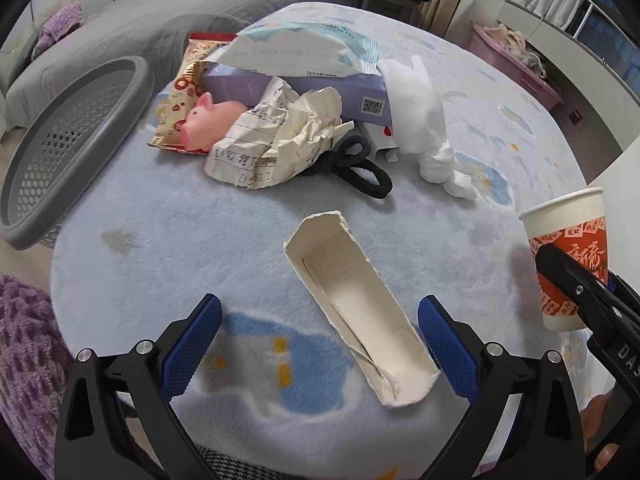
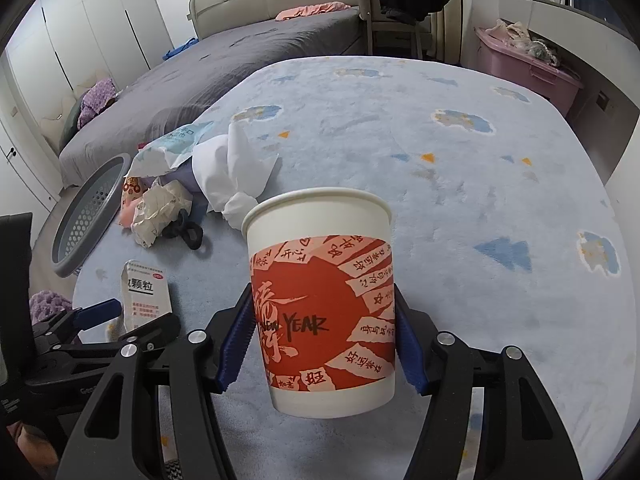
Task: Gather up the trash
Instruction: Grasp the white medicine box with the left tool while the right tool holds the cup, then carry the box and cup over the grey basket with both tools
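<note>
My right gripper (image 2: 324, 340) is shut on a red-and-white paper cup (image 2: 320, 304), held upright just above the blue blanket; the cup also shows at the right of the left wrist view (image 1: 568, 264). My left gripper (image 1: 320, 340) is open, its blue pads on either side of a torn-open white carton (image 1: 356, 308) that lies flat between them; the carton also shows in the right wrist view (image 2: 146, 296). Beyond lie crumpled paper (image 1: 276, 136), a wad of white tissue (image 1: 424, 120) and a torn wipes packet (image 1: 300, 50).
A grey perforated basket (image 1: 68, 152) stands at the blanket's left edge. A pink toy pig (image 1: 208, 120), a snack wrapper (image 1: 180, 100), a purple box (image 1: 320, 92) and black hair ties (image 1: 356, 164) sit in the pile. A grey bed (image 2: 224, 60) lies behind.
</note>
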{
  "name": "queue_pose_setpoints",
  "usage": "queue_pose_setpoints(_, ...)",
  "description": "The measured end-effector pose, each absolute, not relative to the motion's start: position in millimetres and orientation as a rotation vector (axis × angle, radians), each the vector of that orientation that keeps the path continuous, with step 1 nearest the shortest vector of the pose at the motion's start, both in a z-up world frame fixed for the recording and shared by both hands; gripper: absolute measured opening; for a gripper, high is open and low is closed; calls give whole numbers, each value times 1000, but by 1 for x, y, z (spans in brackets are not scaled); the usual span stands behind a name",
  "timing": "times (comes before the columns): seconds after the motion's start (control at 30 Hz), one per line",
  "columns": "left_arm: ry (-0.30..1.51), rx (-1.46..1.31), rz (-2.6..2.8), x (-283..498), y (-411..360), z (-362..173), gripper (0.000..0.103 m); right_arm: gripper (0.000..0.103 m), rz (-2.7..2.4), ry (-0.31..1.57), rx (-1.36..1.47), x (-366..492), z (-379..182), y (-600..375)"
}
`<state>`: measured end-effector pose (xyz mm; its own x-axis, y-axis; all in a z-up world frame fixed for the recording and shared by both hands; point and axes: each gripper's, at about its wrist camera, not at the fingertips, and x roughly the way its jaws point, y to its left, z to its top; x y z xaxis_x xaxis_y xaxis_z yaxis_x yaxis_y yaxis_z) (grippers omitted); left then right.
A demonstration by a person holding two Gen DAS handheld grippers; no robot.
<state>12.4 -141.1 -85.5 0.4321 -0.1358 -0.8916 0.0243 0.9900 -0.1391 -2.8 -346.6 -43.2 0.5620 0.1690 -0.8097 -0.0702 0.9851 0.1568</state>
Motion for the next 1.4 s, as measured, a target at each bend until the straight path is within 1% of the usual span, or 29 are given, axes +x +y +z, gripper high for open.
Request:
queue_pose_setpoints(0.07,1112,-97,-102,14,-143,-86,94,61,139,966,111,-2,-44,-346)
queue_pose_setpoints(0.17,1098,-86,-127,14,-144,-84,84,61,133,967,112,-2,-45,-346)
queue_pose_setpoints(0.23,1092,-88,-161,12,-146,-82,71,61,129,968,114,-1,-46,-346)
queue_pose_setpoints(0.27,1090,-88,-177,12,-147,-81,67,61,128,970,115,-1,-46,-346)
queue_pose_setpoints(0.33,1086,-90,-226,9,-149,-79,50,61,122,973,116,-1,-47,-346)
queue_pose_setpoints(0.6,1065,-68,-287,6,-144,-71,39,61,101,967,115,-2,-47,-343)
queue_pose_setpoints(0.83,1003,-60,-264,10,-118,-58,39,61,99,964,132,-5,-47,-330)
queue_pose_setpoints(1.07,918,-15,-227,12,-85,-39,39,61,139,945,134,-7,-39,-288)
queue_pose_setpoints(1.4,856,-12,-86,31,12,-26,39,61,270,907,123,24,-19,-194)
